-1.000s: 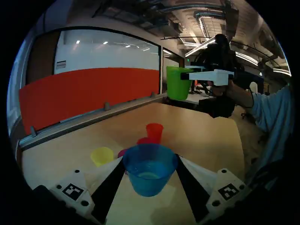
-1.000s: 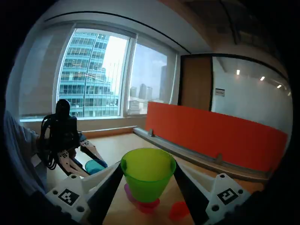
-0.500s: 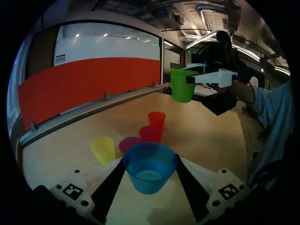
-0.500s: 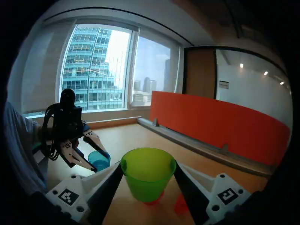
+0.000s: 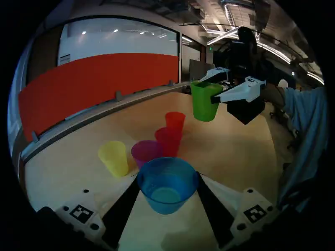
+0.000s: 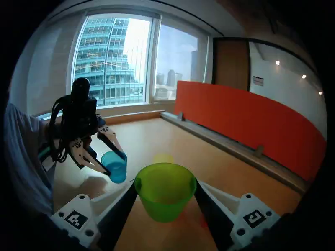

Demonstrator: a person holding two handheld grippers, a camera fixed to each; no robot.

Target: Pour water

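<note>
Between the fingers of the left claw (image 5: 167, 179) sits the blue cup (image 5: 167, 190). Both fingers press on its sides, so the claw is closed around it. The cup stands upright and has a little water at its bottom. In the right gripper view this cup hangs above the desk (image 5: 234, 146), with its shadow below it.

The right claw (image 6: 165, 184) grips the green cup (image 6: 165, 198) in the same way, one finger on each side, mouth up. In the left gripper view the green cup is in the air over the far part of the desk, well apart from the blue cup.

On the desk, just behind the blue cup, stand a yellow cup (image 5: 114, 158), a purple cup (image 5: 146, 151) and two red cups (image 5: 174, 122), close together. A light sleeve (image 5: 305, 121) is at the right edge. An orange panel (image 5: 96, 83) runs along the far side of the desk, and a large window (image 6: 113, 62) looks onto tall buildings.
</note>
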